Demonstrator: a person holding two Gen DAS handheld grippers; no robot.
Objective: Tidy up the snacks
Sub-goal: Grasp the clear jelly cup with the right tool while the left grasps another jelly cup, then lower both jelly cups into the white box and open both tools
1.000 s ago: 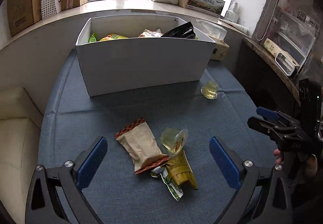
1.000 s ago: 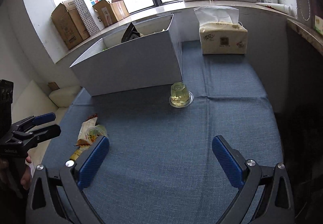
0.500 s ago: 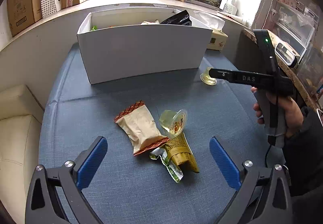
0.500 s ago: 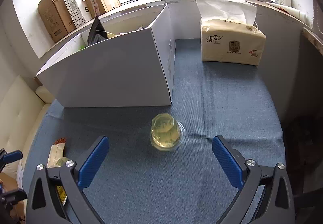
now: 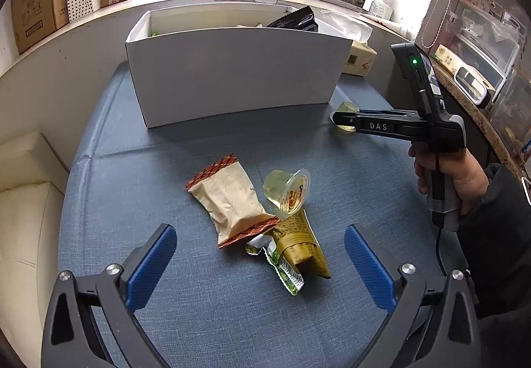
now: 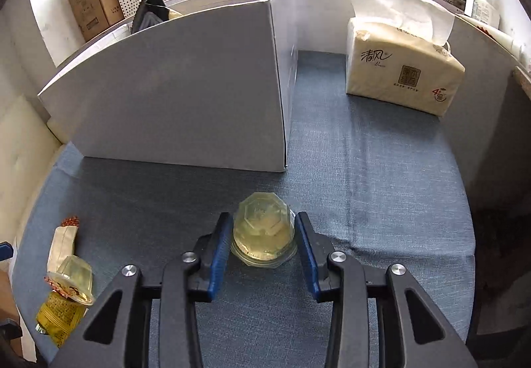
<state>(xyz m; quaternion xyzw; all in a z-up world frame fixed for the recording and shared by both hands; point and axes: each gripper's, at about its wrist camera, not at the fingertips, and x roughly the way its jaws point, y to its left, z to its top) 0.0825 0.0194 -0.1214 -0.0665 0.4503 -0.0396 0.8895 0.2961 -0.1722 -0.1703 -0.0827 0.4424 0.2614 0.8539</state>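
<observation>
The blue-clothed table carries the white box toward its far edge, snack packets already poking over its rim, with a tissue pack off by the far right corner. Out in the middle of the cloth lies a loose heap: a tan wafer packet, a yellow-green sachet and a jelly cup on its side.

The left gripper hangs over that heap, jaws spread wide, holding nothing.

Now the right gripper: jaws drawn in close on either side of the upturned jelly cup, which sits just in front of the box's near right corner. Whether the pads are pressing yet, I cannot tell.

That cup looks light, thin-walled and slick, likely to squash or pop out under a hard squeeze. Best taken low on the faceted sides, just above the wider rim, with gentle pressure.
</observation>
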